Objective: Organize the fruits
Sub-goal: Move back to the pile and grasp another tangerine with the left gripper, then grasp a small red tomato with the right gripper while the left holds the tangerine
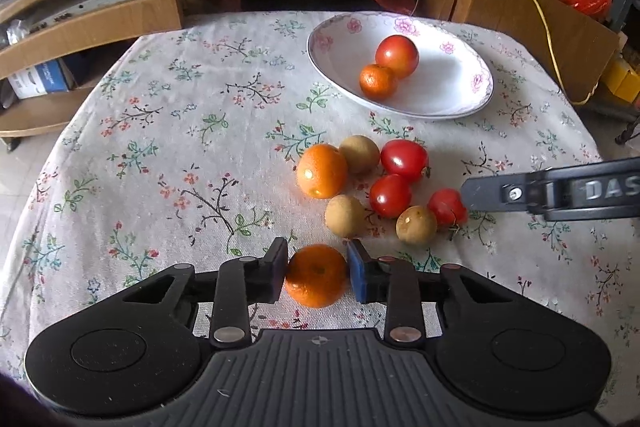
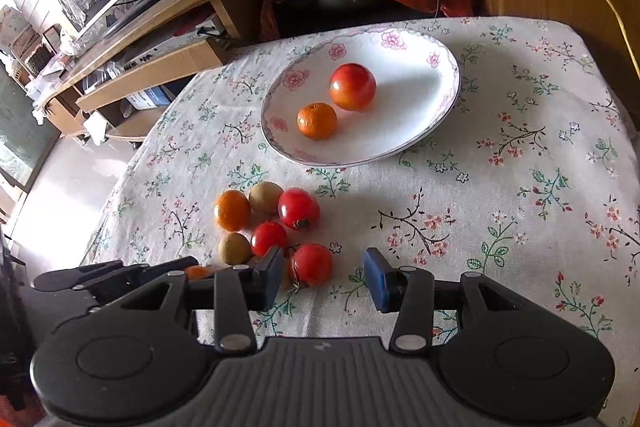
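left gripper (image 1: 317,273) clamped on near orange (image 1: 316,275) | right gripper (image 2: 326,277) wide, red tomato (image 2: 311,264) just inside its left finger | plate (image 2: 404,143) far, holding two fruits

Floral-clothed table (image 2: 520,187) bears plate (image 2: 400,147), loose fruits (image 2: 298,207).

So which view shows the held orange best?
The left wrist view: the orange sits whole between the left gripper pads, both contact sides visible. The right wrist view shows only an orange sliver behind the left gripper's finger, mostly hidden by the right gripper, which is open.
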Motion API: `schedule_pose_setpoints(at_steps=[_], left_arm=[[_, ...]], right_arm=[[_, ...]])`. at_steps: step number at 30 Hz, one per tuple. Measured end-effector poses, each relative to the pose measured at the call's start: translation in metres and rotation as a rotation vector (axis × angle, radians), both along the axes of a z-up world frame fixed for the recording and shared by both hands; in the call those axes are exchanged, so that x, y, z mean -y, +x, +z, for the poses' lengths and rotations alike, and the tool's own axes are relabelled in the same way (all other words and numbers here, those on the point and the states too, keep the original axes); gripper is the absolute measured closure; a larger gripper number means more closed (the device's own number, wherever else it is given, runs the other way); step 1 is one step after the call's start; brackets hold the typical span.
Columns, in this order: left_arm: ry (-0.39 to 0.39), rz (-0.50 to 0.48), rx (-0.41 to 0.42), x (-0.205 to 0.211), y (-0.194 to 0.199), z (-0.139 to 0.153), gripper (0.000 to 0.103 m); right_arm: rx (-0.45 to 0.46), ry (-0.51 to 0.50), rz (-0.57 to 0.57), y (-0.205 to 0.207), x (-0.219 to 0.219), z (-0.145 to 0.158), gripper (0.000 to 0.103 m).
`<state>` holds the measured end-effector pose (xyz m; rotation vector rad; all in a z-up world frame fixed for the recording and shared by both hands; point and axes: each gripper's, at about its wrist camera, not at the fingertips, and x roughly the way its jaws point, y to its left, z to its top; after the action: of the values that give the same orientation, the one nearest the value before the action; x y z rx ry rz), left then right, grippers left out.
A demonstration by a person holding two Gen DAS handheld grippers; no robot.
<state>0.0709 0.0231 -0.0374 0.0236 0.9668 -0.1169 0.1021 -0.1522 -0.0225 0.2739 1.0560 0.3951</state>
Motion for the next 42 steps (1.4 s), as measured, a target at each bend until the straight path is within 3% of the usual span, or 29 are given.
schedule_pose_setpoints(at_steps=[16,24,32,42], left_arm=[[-0.027,-0.014,-0.031,-0.003,0.001,-0.004,0.062],[-0.031,-0.018,-0.032,-0.004,-0.001,-0.004,0.062],[-0.032,-0.025,-0.035,-0.003,0.000,-0.004,0.062],[-0.019,-0.044,-0.030,-0.001,-0.001,-0.005,0.059]], right_arm=[[-0.067,-0.019,-0.006,0.020,-0.014,-0.021,0.060],[-0.038,-0.157,-0.035,0.009,0.004,-0.012,0.060],[-0.047,-0.089,-0.024,0.020,0.008,-0.010,0.060],[-0.039,-0.144,0.035,0.022,-0.011,-0.019,0.059]])
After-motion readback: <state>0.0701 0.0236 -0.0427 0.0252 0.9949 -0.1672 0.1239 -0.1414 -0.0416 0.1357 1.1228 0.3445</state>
